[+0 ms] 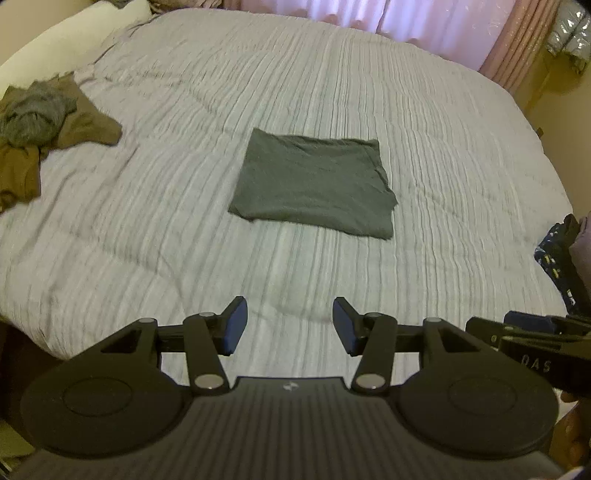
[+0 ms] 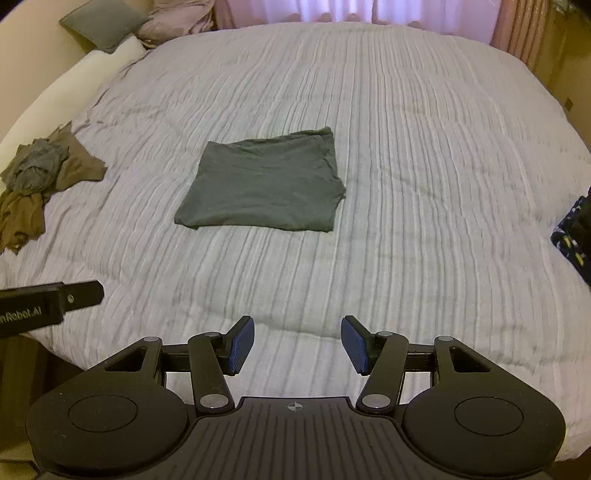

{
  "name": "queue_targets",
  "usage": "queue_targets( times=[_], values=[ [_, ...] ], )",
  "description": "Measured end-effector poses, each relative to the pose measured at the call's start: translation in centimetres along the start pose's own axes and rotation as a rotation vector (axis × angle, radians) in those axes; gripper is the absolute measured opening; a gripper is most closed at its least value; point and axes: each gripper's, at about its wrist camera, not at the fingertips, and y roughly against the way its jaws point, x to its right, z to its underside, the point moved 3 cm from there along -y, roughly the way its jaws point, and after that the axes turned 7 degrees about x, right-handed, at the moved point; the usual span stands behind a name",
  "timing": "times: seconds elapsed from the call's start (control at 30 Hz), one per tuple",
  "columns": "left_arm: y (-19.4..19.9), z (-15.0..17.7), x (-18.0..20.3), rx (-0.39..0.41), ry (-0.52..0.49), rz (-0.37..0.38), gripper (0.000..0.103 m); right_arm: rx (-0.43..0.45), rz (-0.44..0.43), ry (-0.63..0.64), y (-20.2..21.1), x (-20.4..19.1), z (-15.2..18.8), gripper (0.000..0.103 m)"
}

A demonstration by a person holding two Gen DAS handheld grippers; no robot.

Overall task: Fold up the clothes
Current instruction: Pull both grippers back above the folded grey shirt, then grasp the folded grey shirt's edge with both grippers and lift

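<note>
- Claws first: left gripper (image 1: 290,325) has its jaws spread wide with nothing between the blue pads (image 1: 234,326), only bedspread showing through the gap; right gripper (image 2: 297,345) likewise stands wide apart and empty
- Each gripper shows in the other's view only as a cut-off black bar: the right one at 3 o'clock in the left view, the left one at 9 o'clock in the right view, so neither jaw gap can be read from there
- One folded dark grey garment (image 1: 314,184) lies flat at 12 o'clock from both claws, well apart from them, near the bed's middle
- One loose heap of clothes (image 1: 40,136) sits at 10 o'clock by the bed's edge; brown and grey fabric tangled together, how many pieces I cannot tell
- One striped pale bedspread (image 1: 424,129) under everything
- Dark patterned cloth (image 2: 572,236) at 3 o'clock is cut off by the frame; what it is stays unclear
- Pillows (image 2: 103,22) at 11 o'clock, partly hidden; at least two
- Pink curtains (image 2: 332,9) at 12 o'clock, cropped
</note>
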Motion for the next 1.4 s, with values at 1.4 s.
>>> queue_targets(
  times=[1.4],
  values=[
    [-38.6,-15.4,-14.1,-0.031,0.213,0.234,0.047,0.035,-0.258,-0.323,-30.0,15.1,-14.8,0.056]
  ],
)
